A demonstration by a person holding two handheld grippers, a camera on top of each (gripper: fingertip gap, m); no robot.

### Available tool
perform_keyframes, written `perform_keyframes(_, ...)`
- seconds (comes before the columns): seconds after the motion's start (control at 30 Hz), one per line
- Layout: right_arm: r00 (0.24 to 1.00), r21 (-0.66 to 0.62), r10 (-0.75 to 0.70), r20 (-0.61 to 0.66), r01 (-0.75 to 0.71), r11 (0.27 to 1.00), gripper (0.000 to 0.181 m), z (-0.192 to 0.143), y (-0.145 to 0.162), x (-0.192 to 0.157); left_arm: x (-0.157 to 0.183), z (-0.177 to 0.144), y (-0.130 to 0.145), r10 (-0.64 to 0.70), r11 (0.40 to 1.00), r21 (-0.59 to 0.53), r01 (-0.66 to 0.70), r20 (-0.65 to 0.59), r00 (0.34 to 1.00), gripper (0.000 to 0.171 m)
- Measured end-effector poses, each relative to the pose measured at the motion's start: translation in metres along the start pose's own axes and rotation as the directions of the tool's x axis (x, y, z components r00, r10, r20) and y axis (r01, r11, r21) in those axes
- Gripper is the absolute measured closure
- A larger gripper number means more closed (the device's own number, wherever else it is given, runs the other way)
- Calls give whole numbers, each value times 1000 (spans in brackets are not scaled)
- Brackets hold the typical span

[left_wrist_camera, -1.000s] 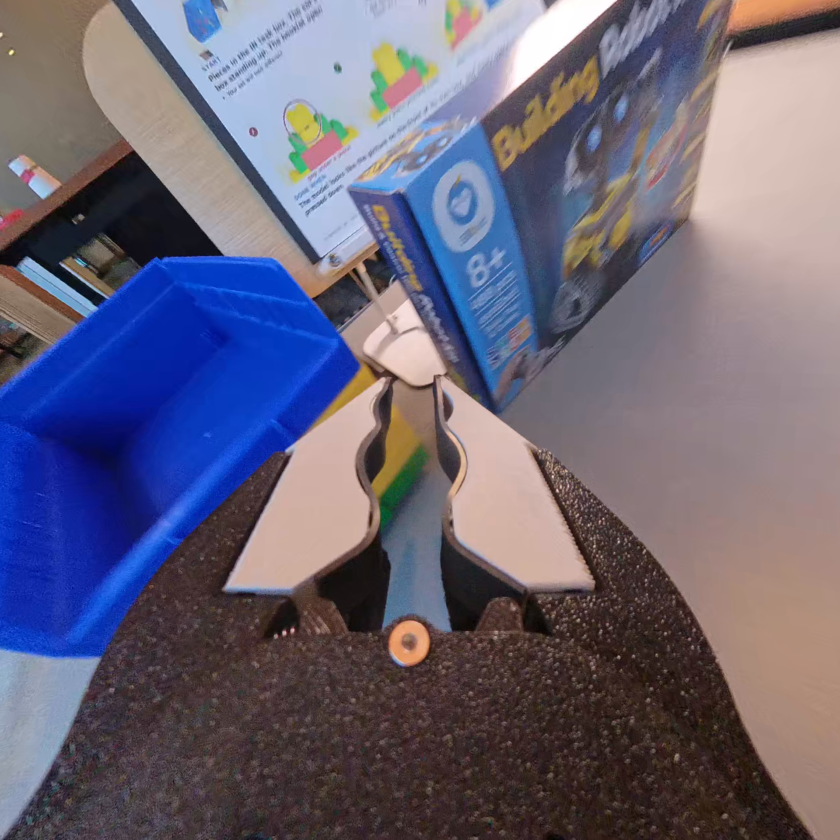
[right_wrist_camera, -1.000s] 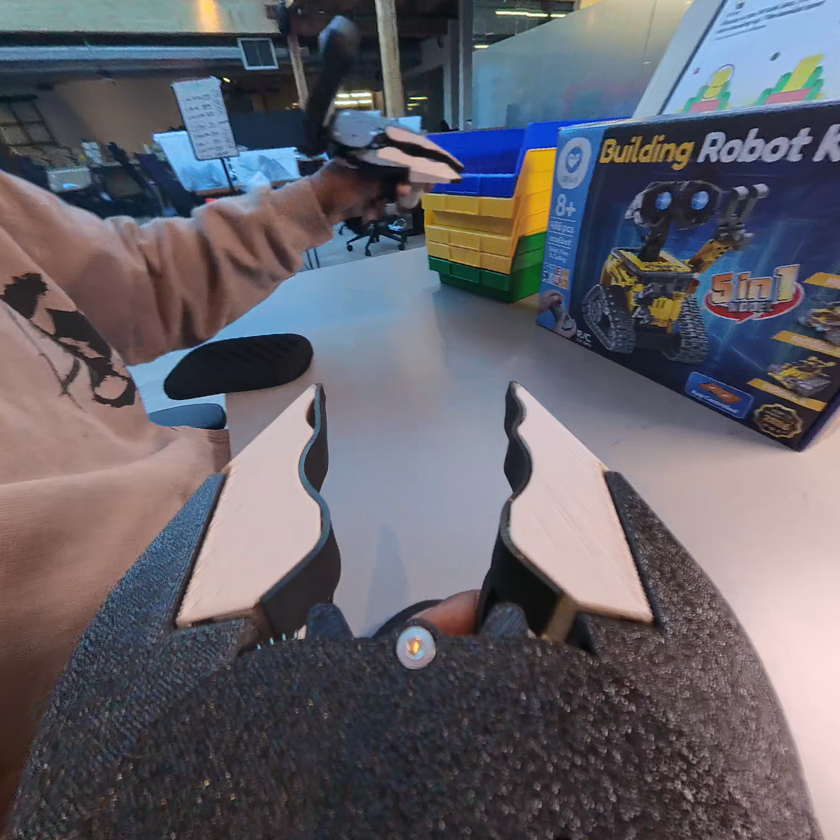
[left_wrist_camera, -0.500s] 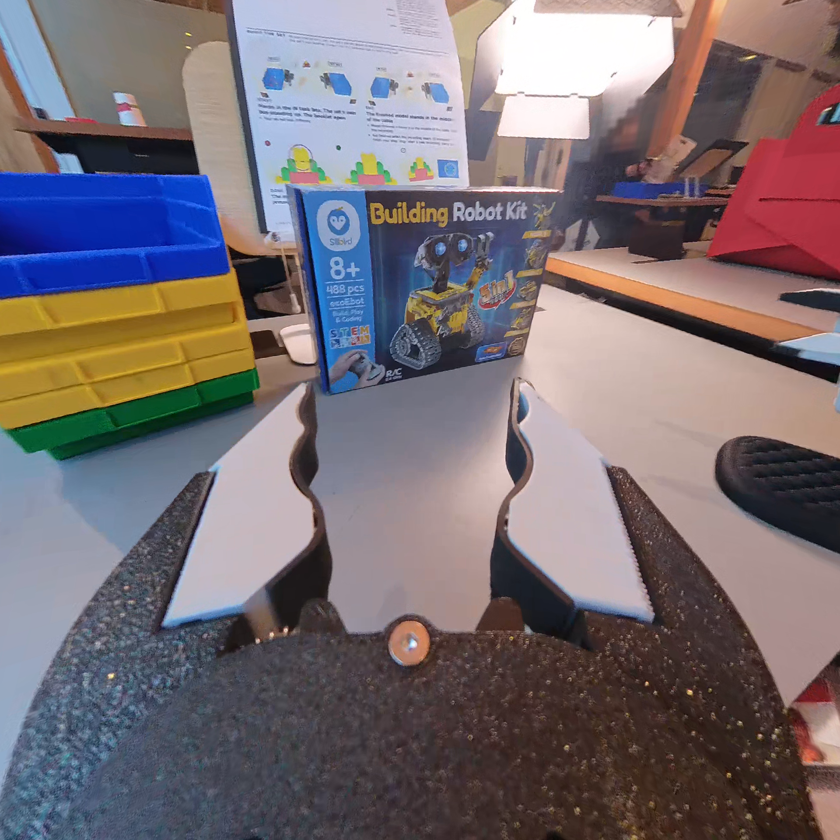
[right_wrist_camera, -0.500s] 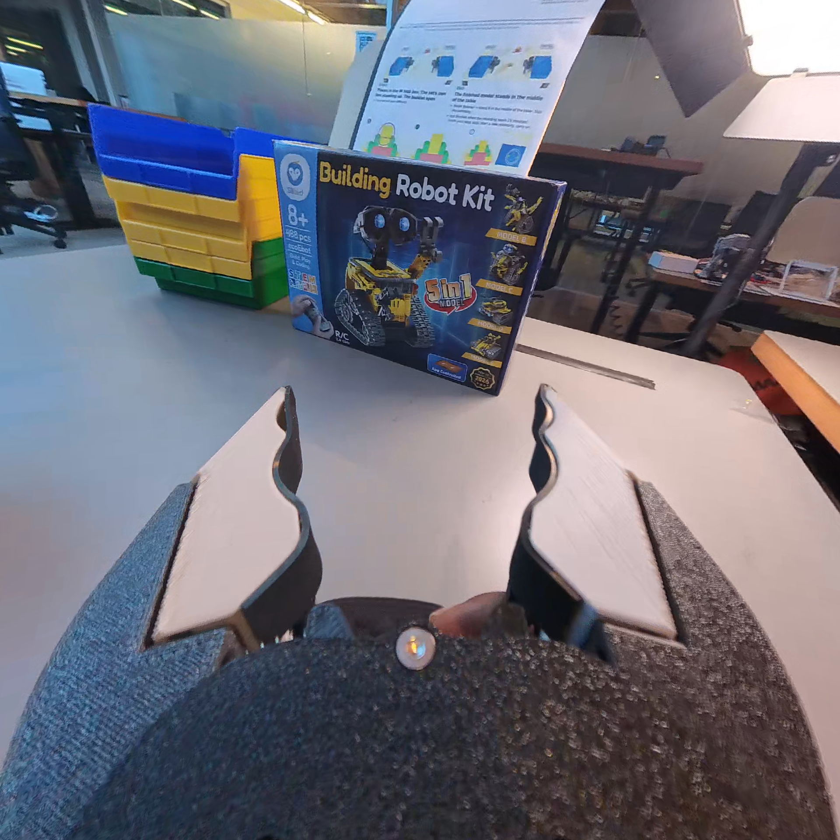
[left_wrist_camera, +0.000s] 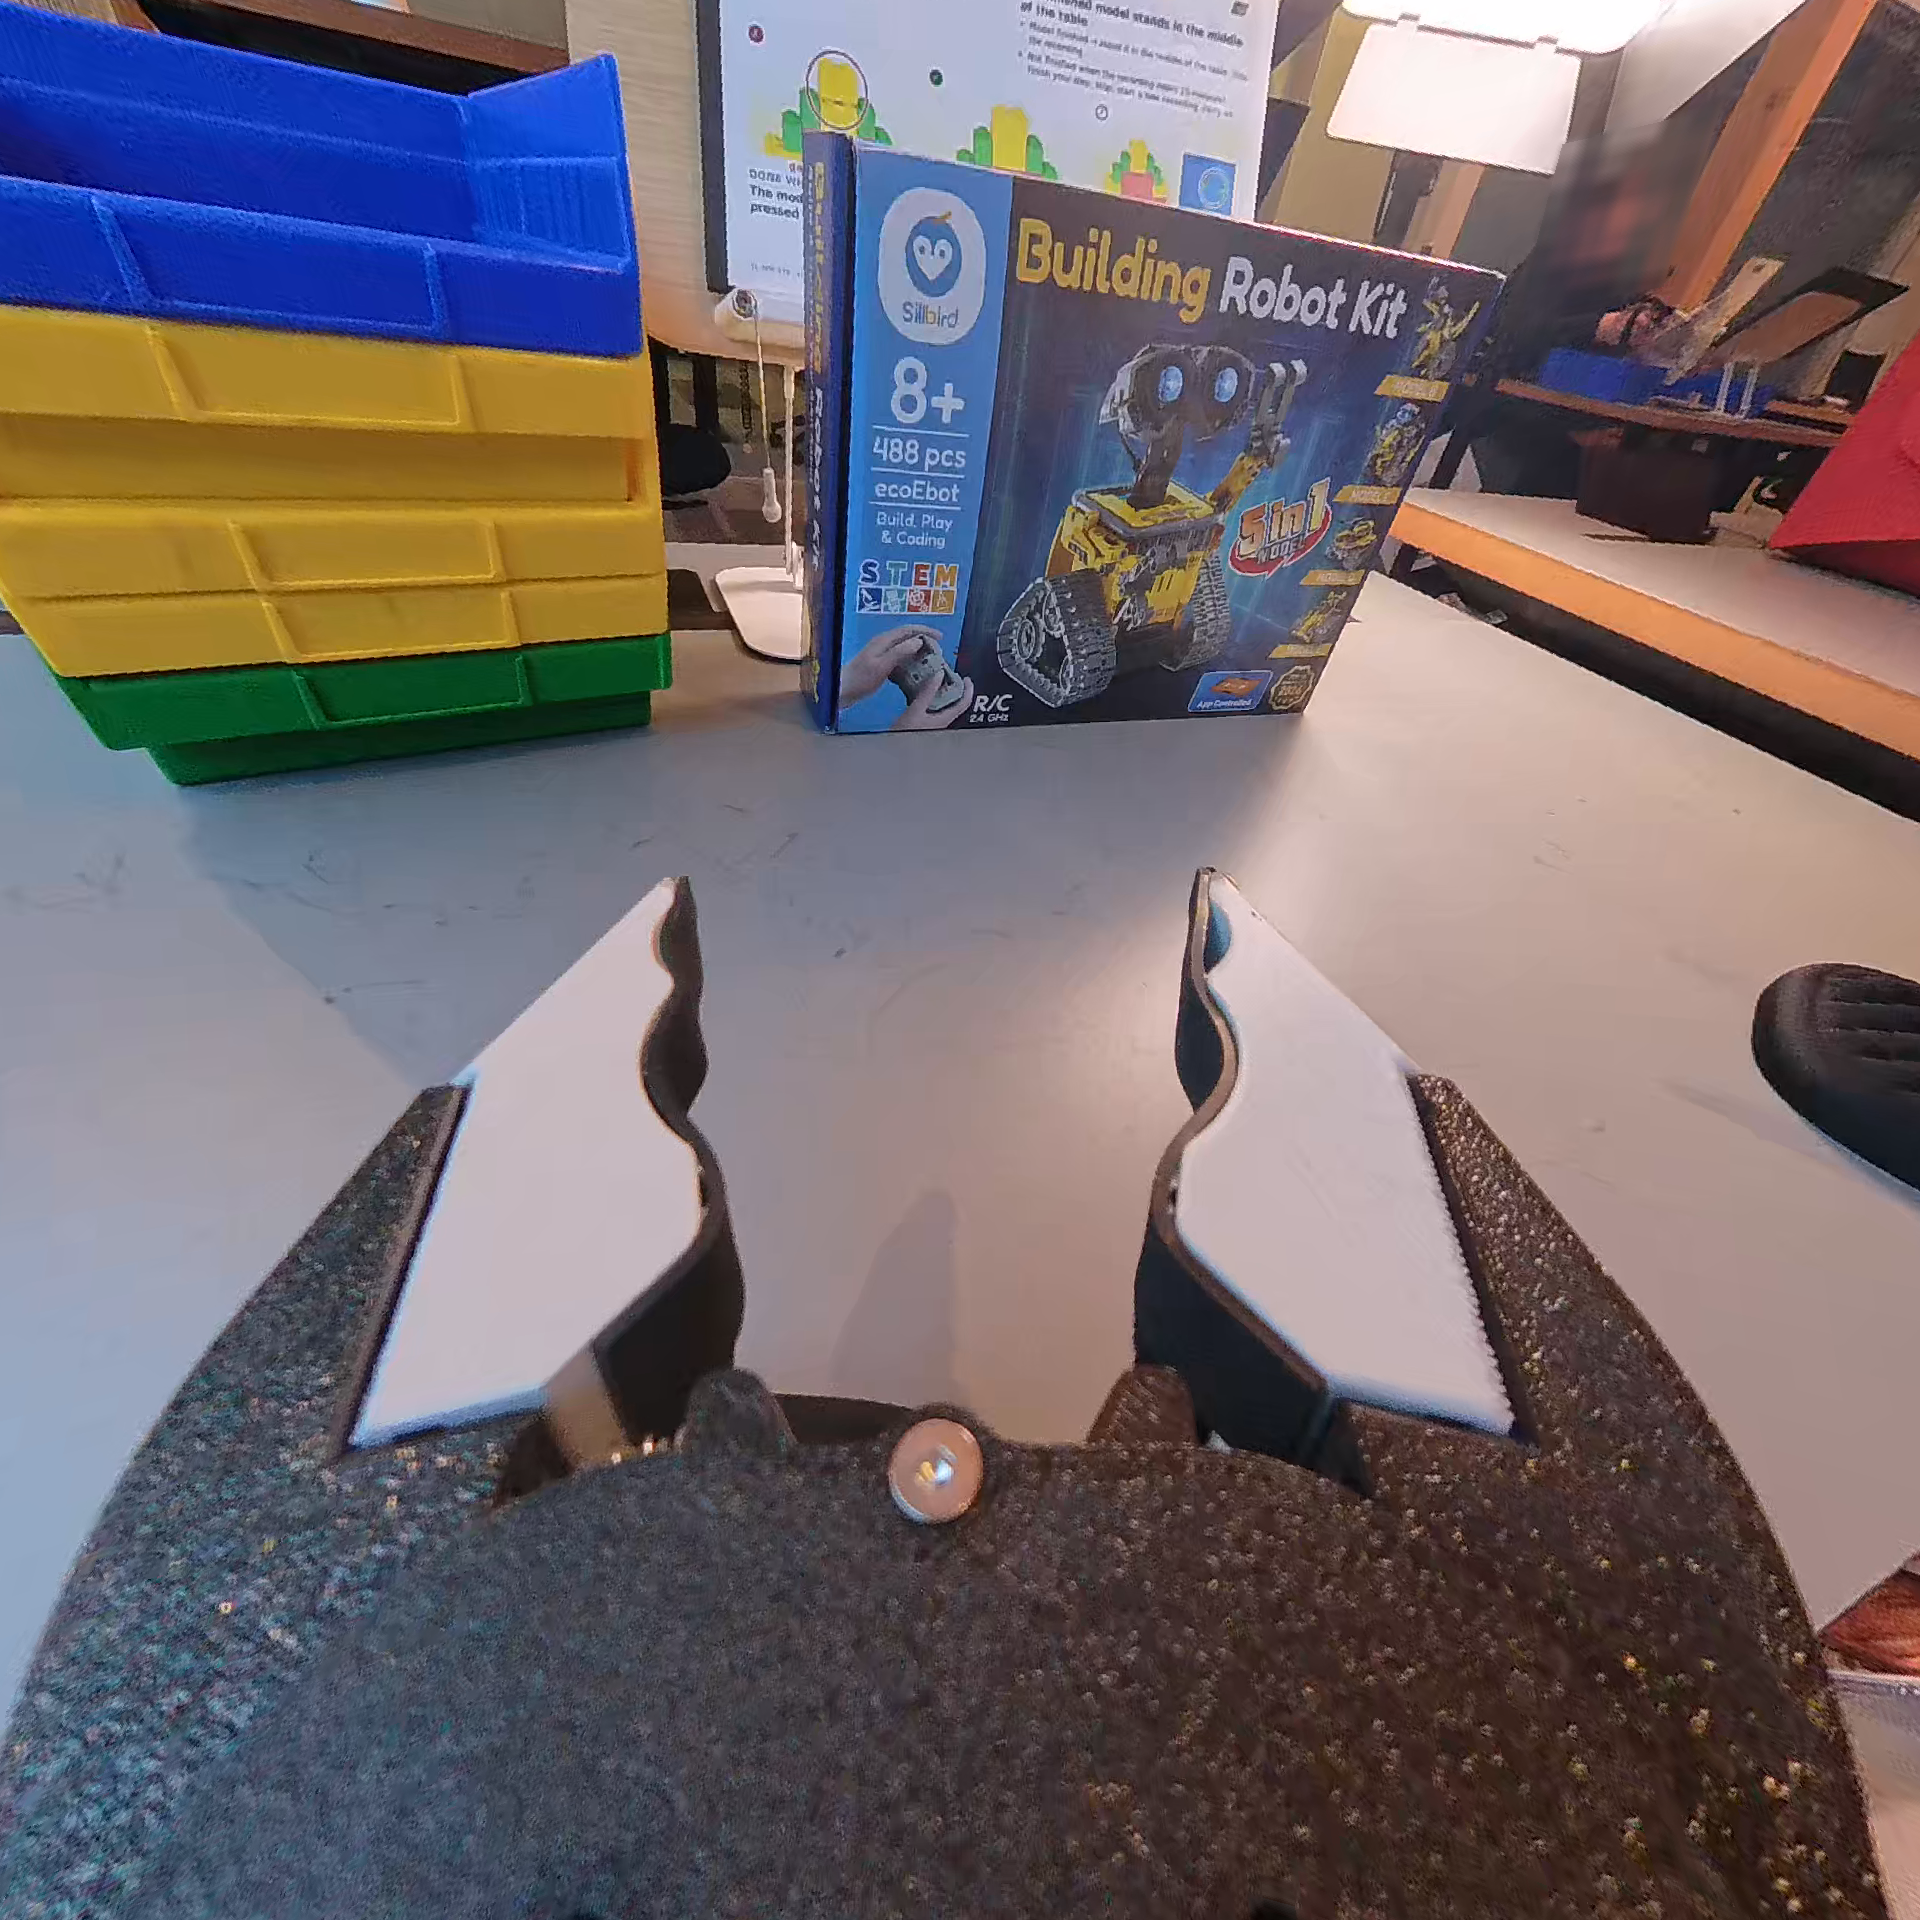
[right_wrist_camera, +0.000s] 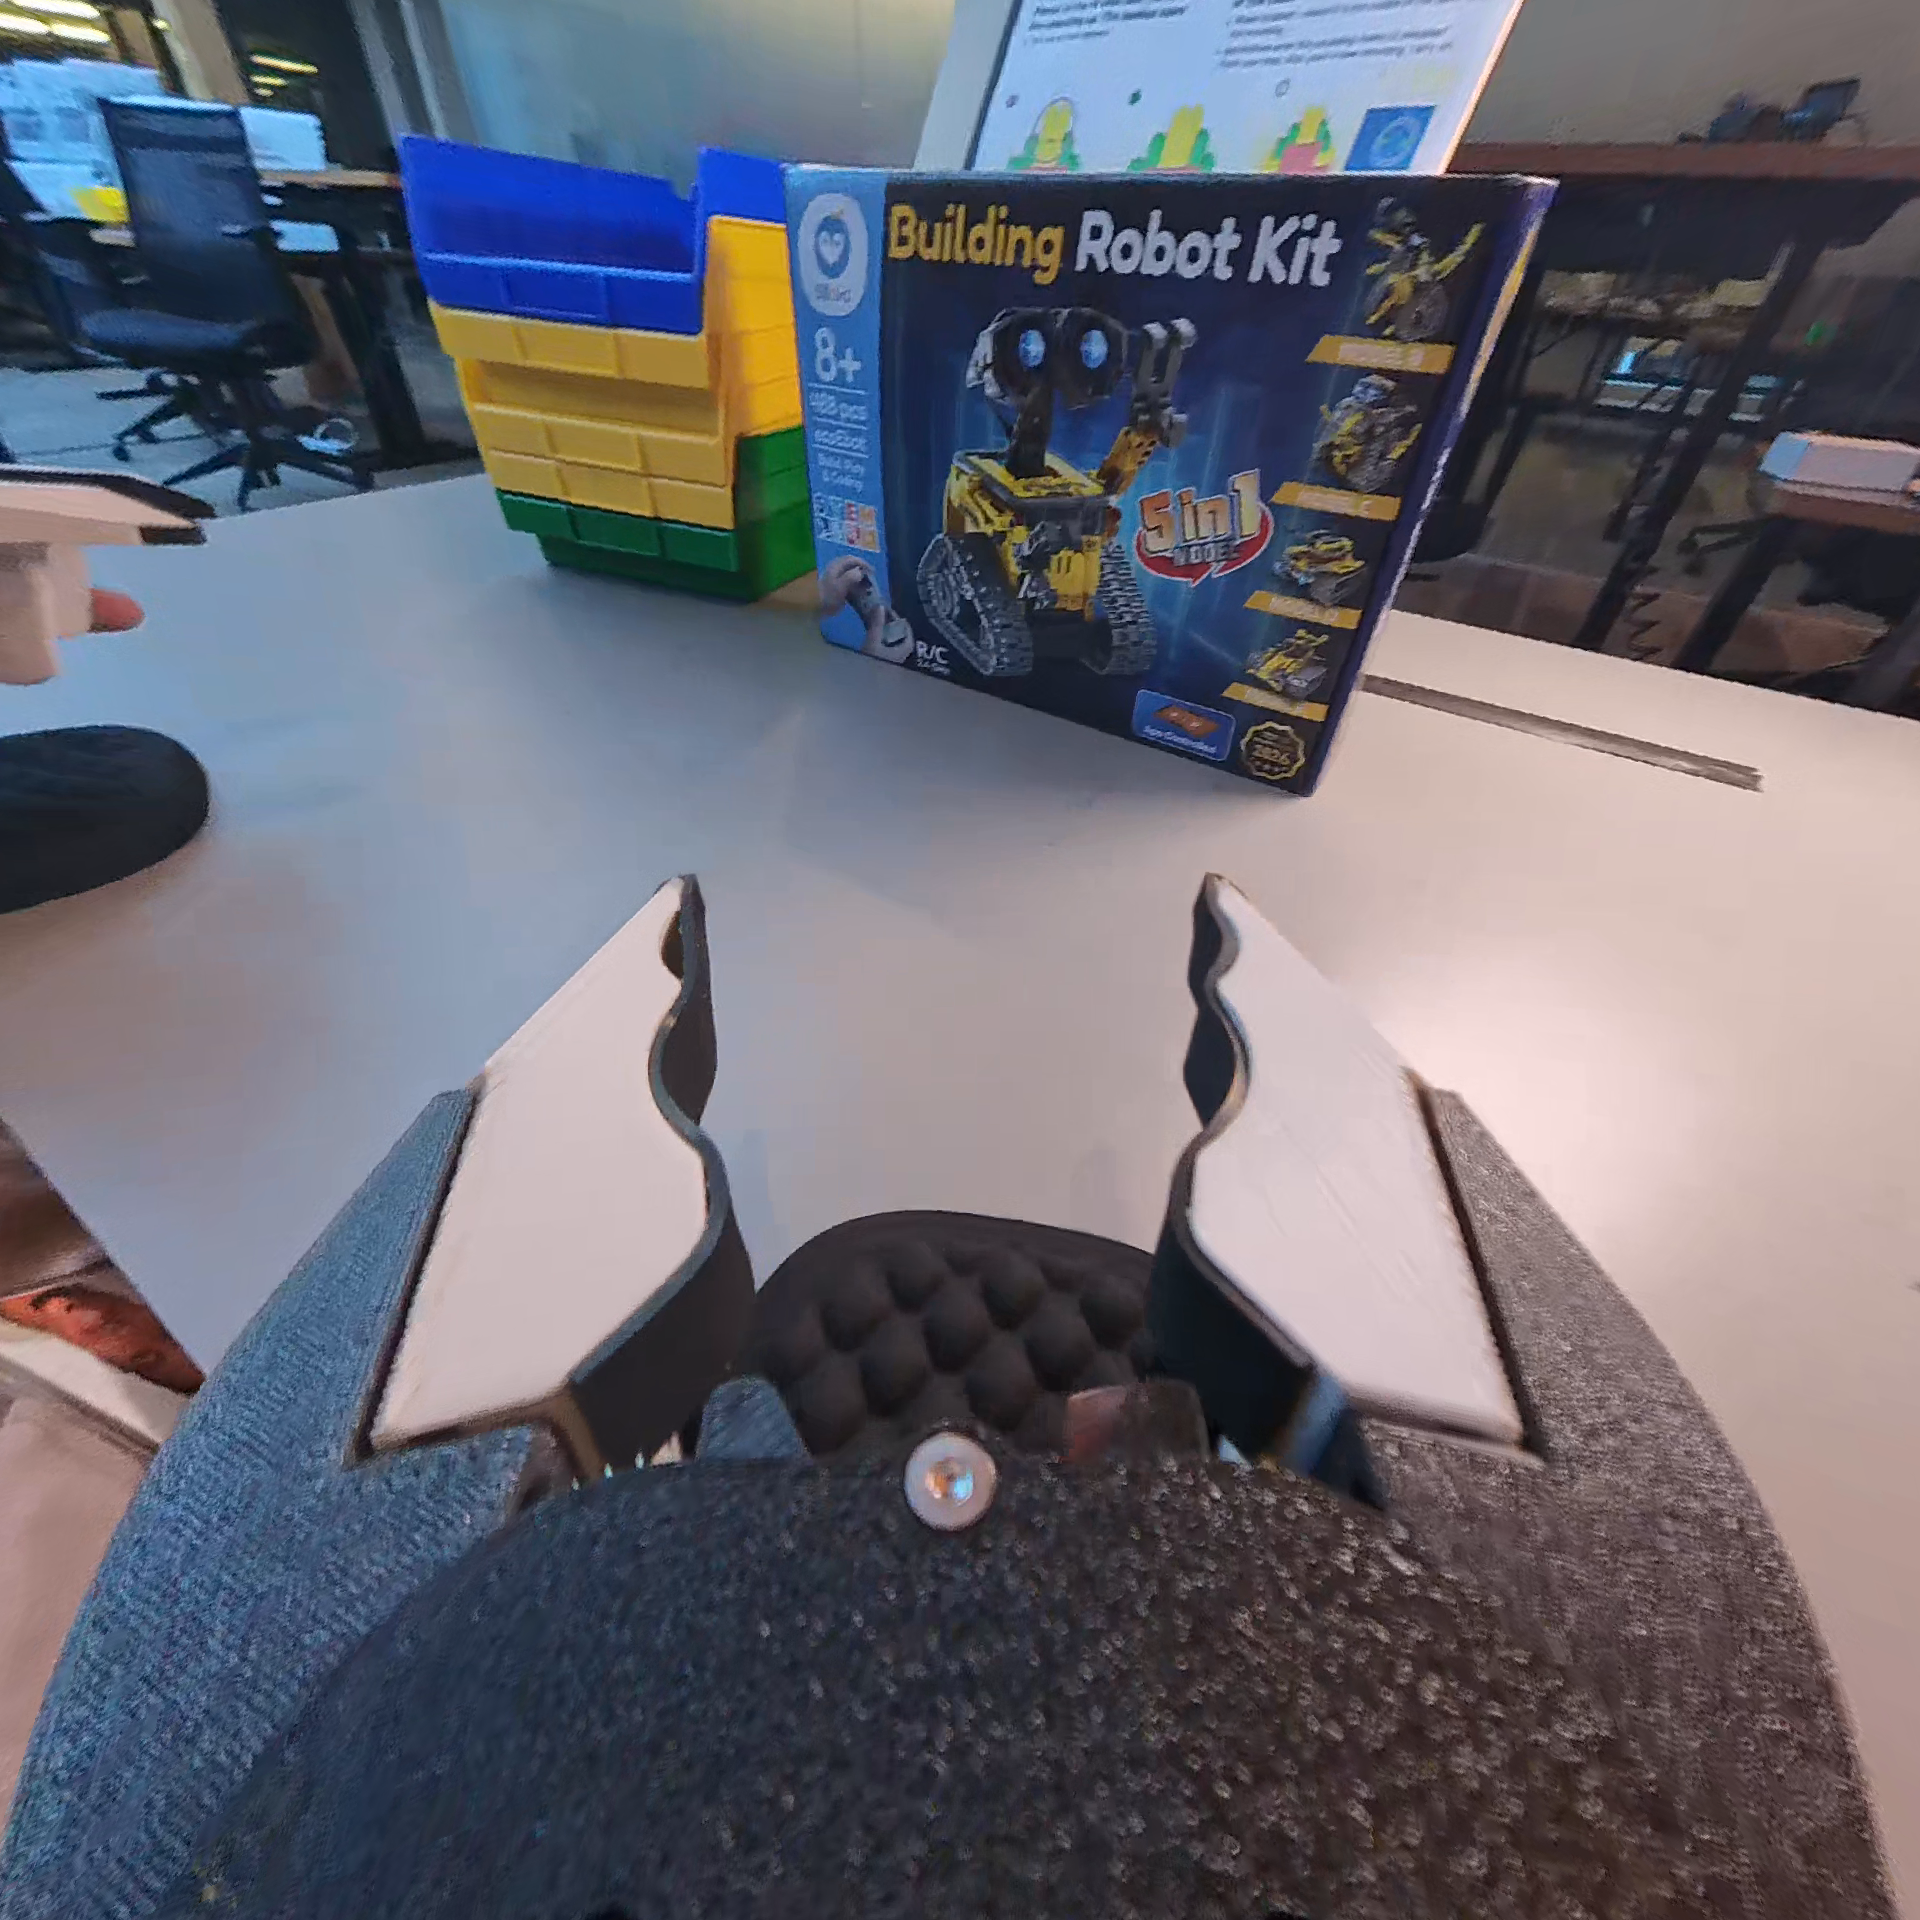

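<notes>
My left gripper (left_wrist_camera: 940, 883) is open and empty, low over the grey table (left_wrist_camera: 935, 831). Ahead of it a dark blue boxed toy kit with a yellow robot picture (left_wrist_camera: 1143, 457) stands upright, and left of that a stack of blue, yellow and green plastic bins (left_wrist_camera: 332, 416). My right gripper (right_wrist_camera: 945, 883) is open and empty, facing the same box (right_wrist_camera: 1143, 457) and the bin stack (right_wrist_camera: 623, 364). A black padded rest (right_wrist_camera: 935, 1320) lies on the table between its finger bases. The other gripper's fingers (right_wrist_camera: 94, 514) show at the left edge.
A white instruction sheet on a stand (left_wrist_camera: 987, 94) rises behind the box. A second black padded rest (left_wrist_camera: 1849, 1060) lies at the right of the left wrist view; another such rest (right_wrist_camera: 83, 810) lies at the left of the right wrist view. Office chairs (right_wrist_camera: 197, 291) and other tables (left_wrist_camera: 1662, 613) stand beyond.
My left gripper has opened, pulled back from beside the blue bin and levelled out to face the box. My right gripper has swung right from the person's sleeve to face the box.
</notes>
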State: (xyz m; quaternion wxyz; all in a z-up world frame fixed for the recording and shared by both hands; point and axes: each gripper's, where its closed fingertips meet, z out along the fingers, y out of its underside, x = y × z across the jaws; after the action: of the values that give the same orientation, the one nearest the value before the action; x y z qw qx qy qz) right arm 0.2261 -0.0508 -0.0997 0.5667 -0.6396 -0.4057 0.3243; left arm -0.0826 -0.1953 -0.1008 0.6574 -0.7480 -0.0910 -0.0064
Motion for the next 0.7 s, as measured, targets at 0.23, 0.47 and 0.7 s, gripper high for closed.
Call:
perform_keyframes(0.23, 998, -14, -49, -30, 48, 999, 101, 4, 3, 1, 2, 6, 6, 7, 999, -42, -7, -13, 1000, 79)
perform_keyframes(0.47, 983, 3, 2, -185, -2, 1000, 109, -5, 2, 23, 8, 8, 9, 63, 996, -57, -64, -16, 998, 78)
perform_keyframes(0.7, 979, -53, -7, -203, -4, 999, 112, 4, 13, 26, 10, 5, 6, 80, 996, -28, -81, -12, 997, 79)
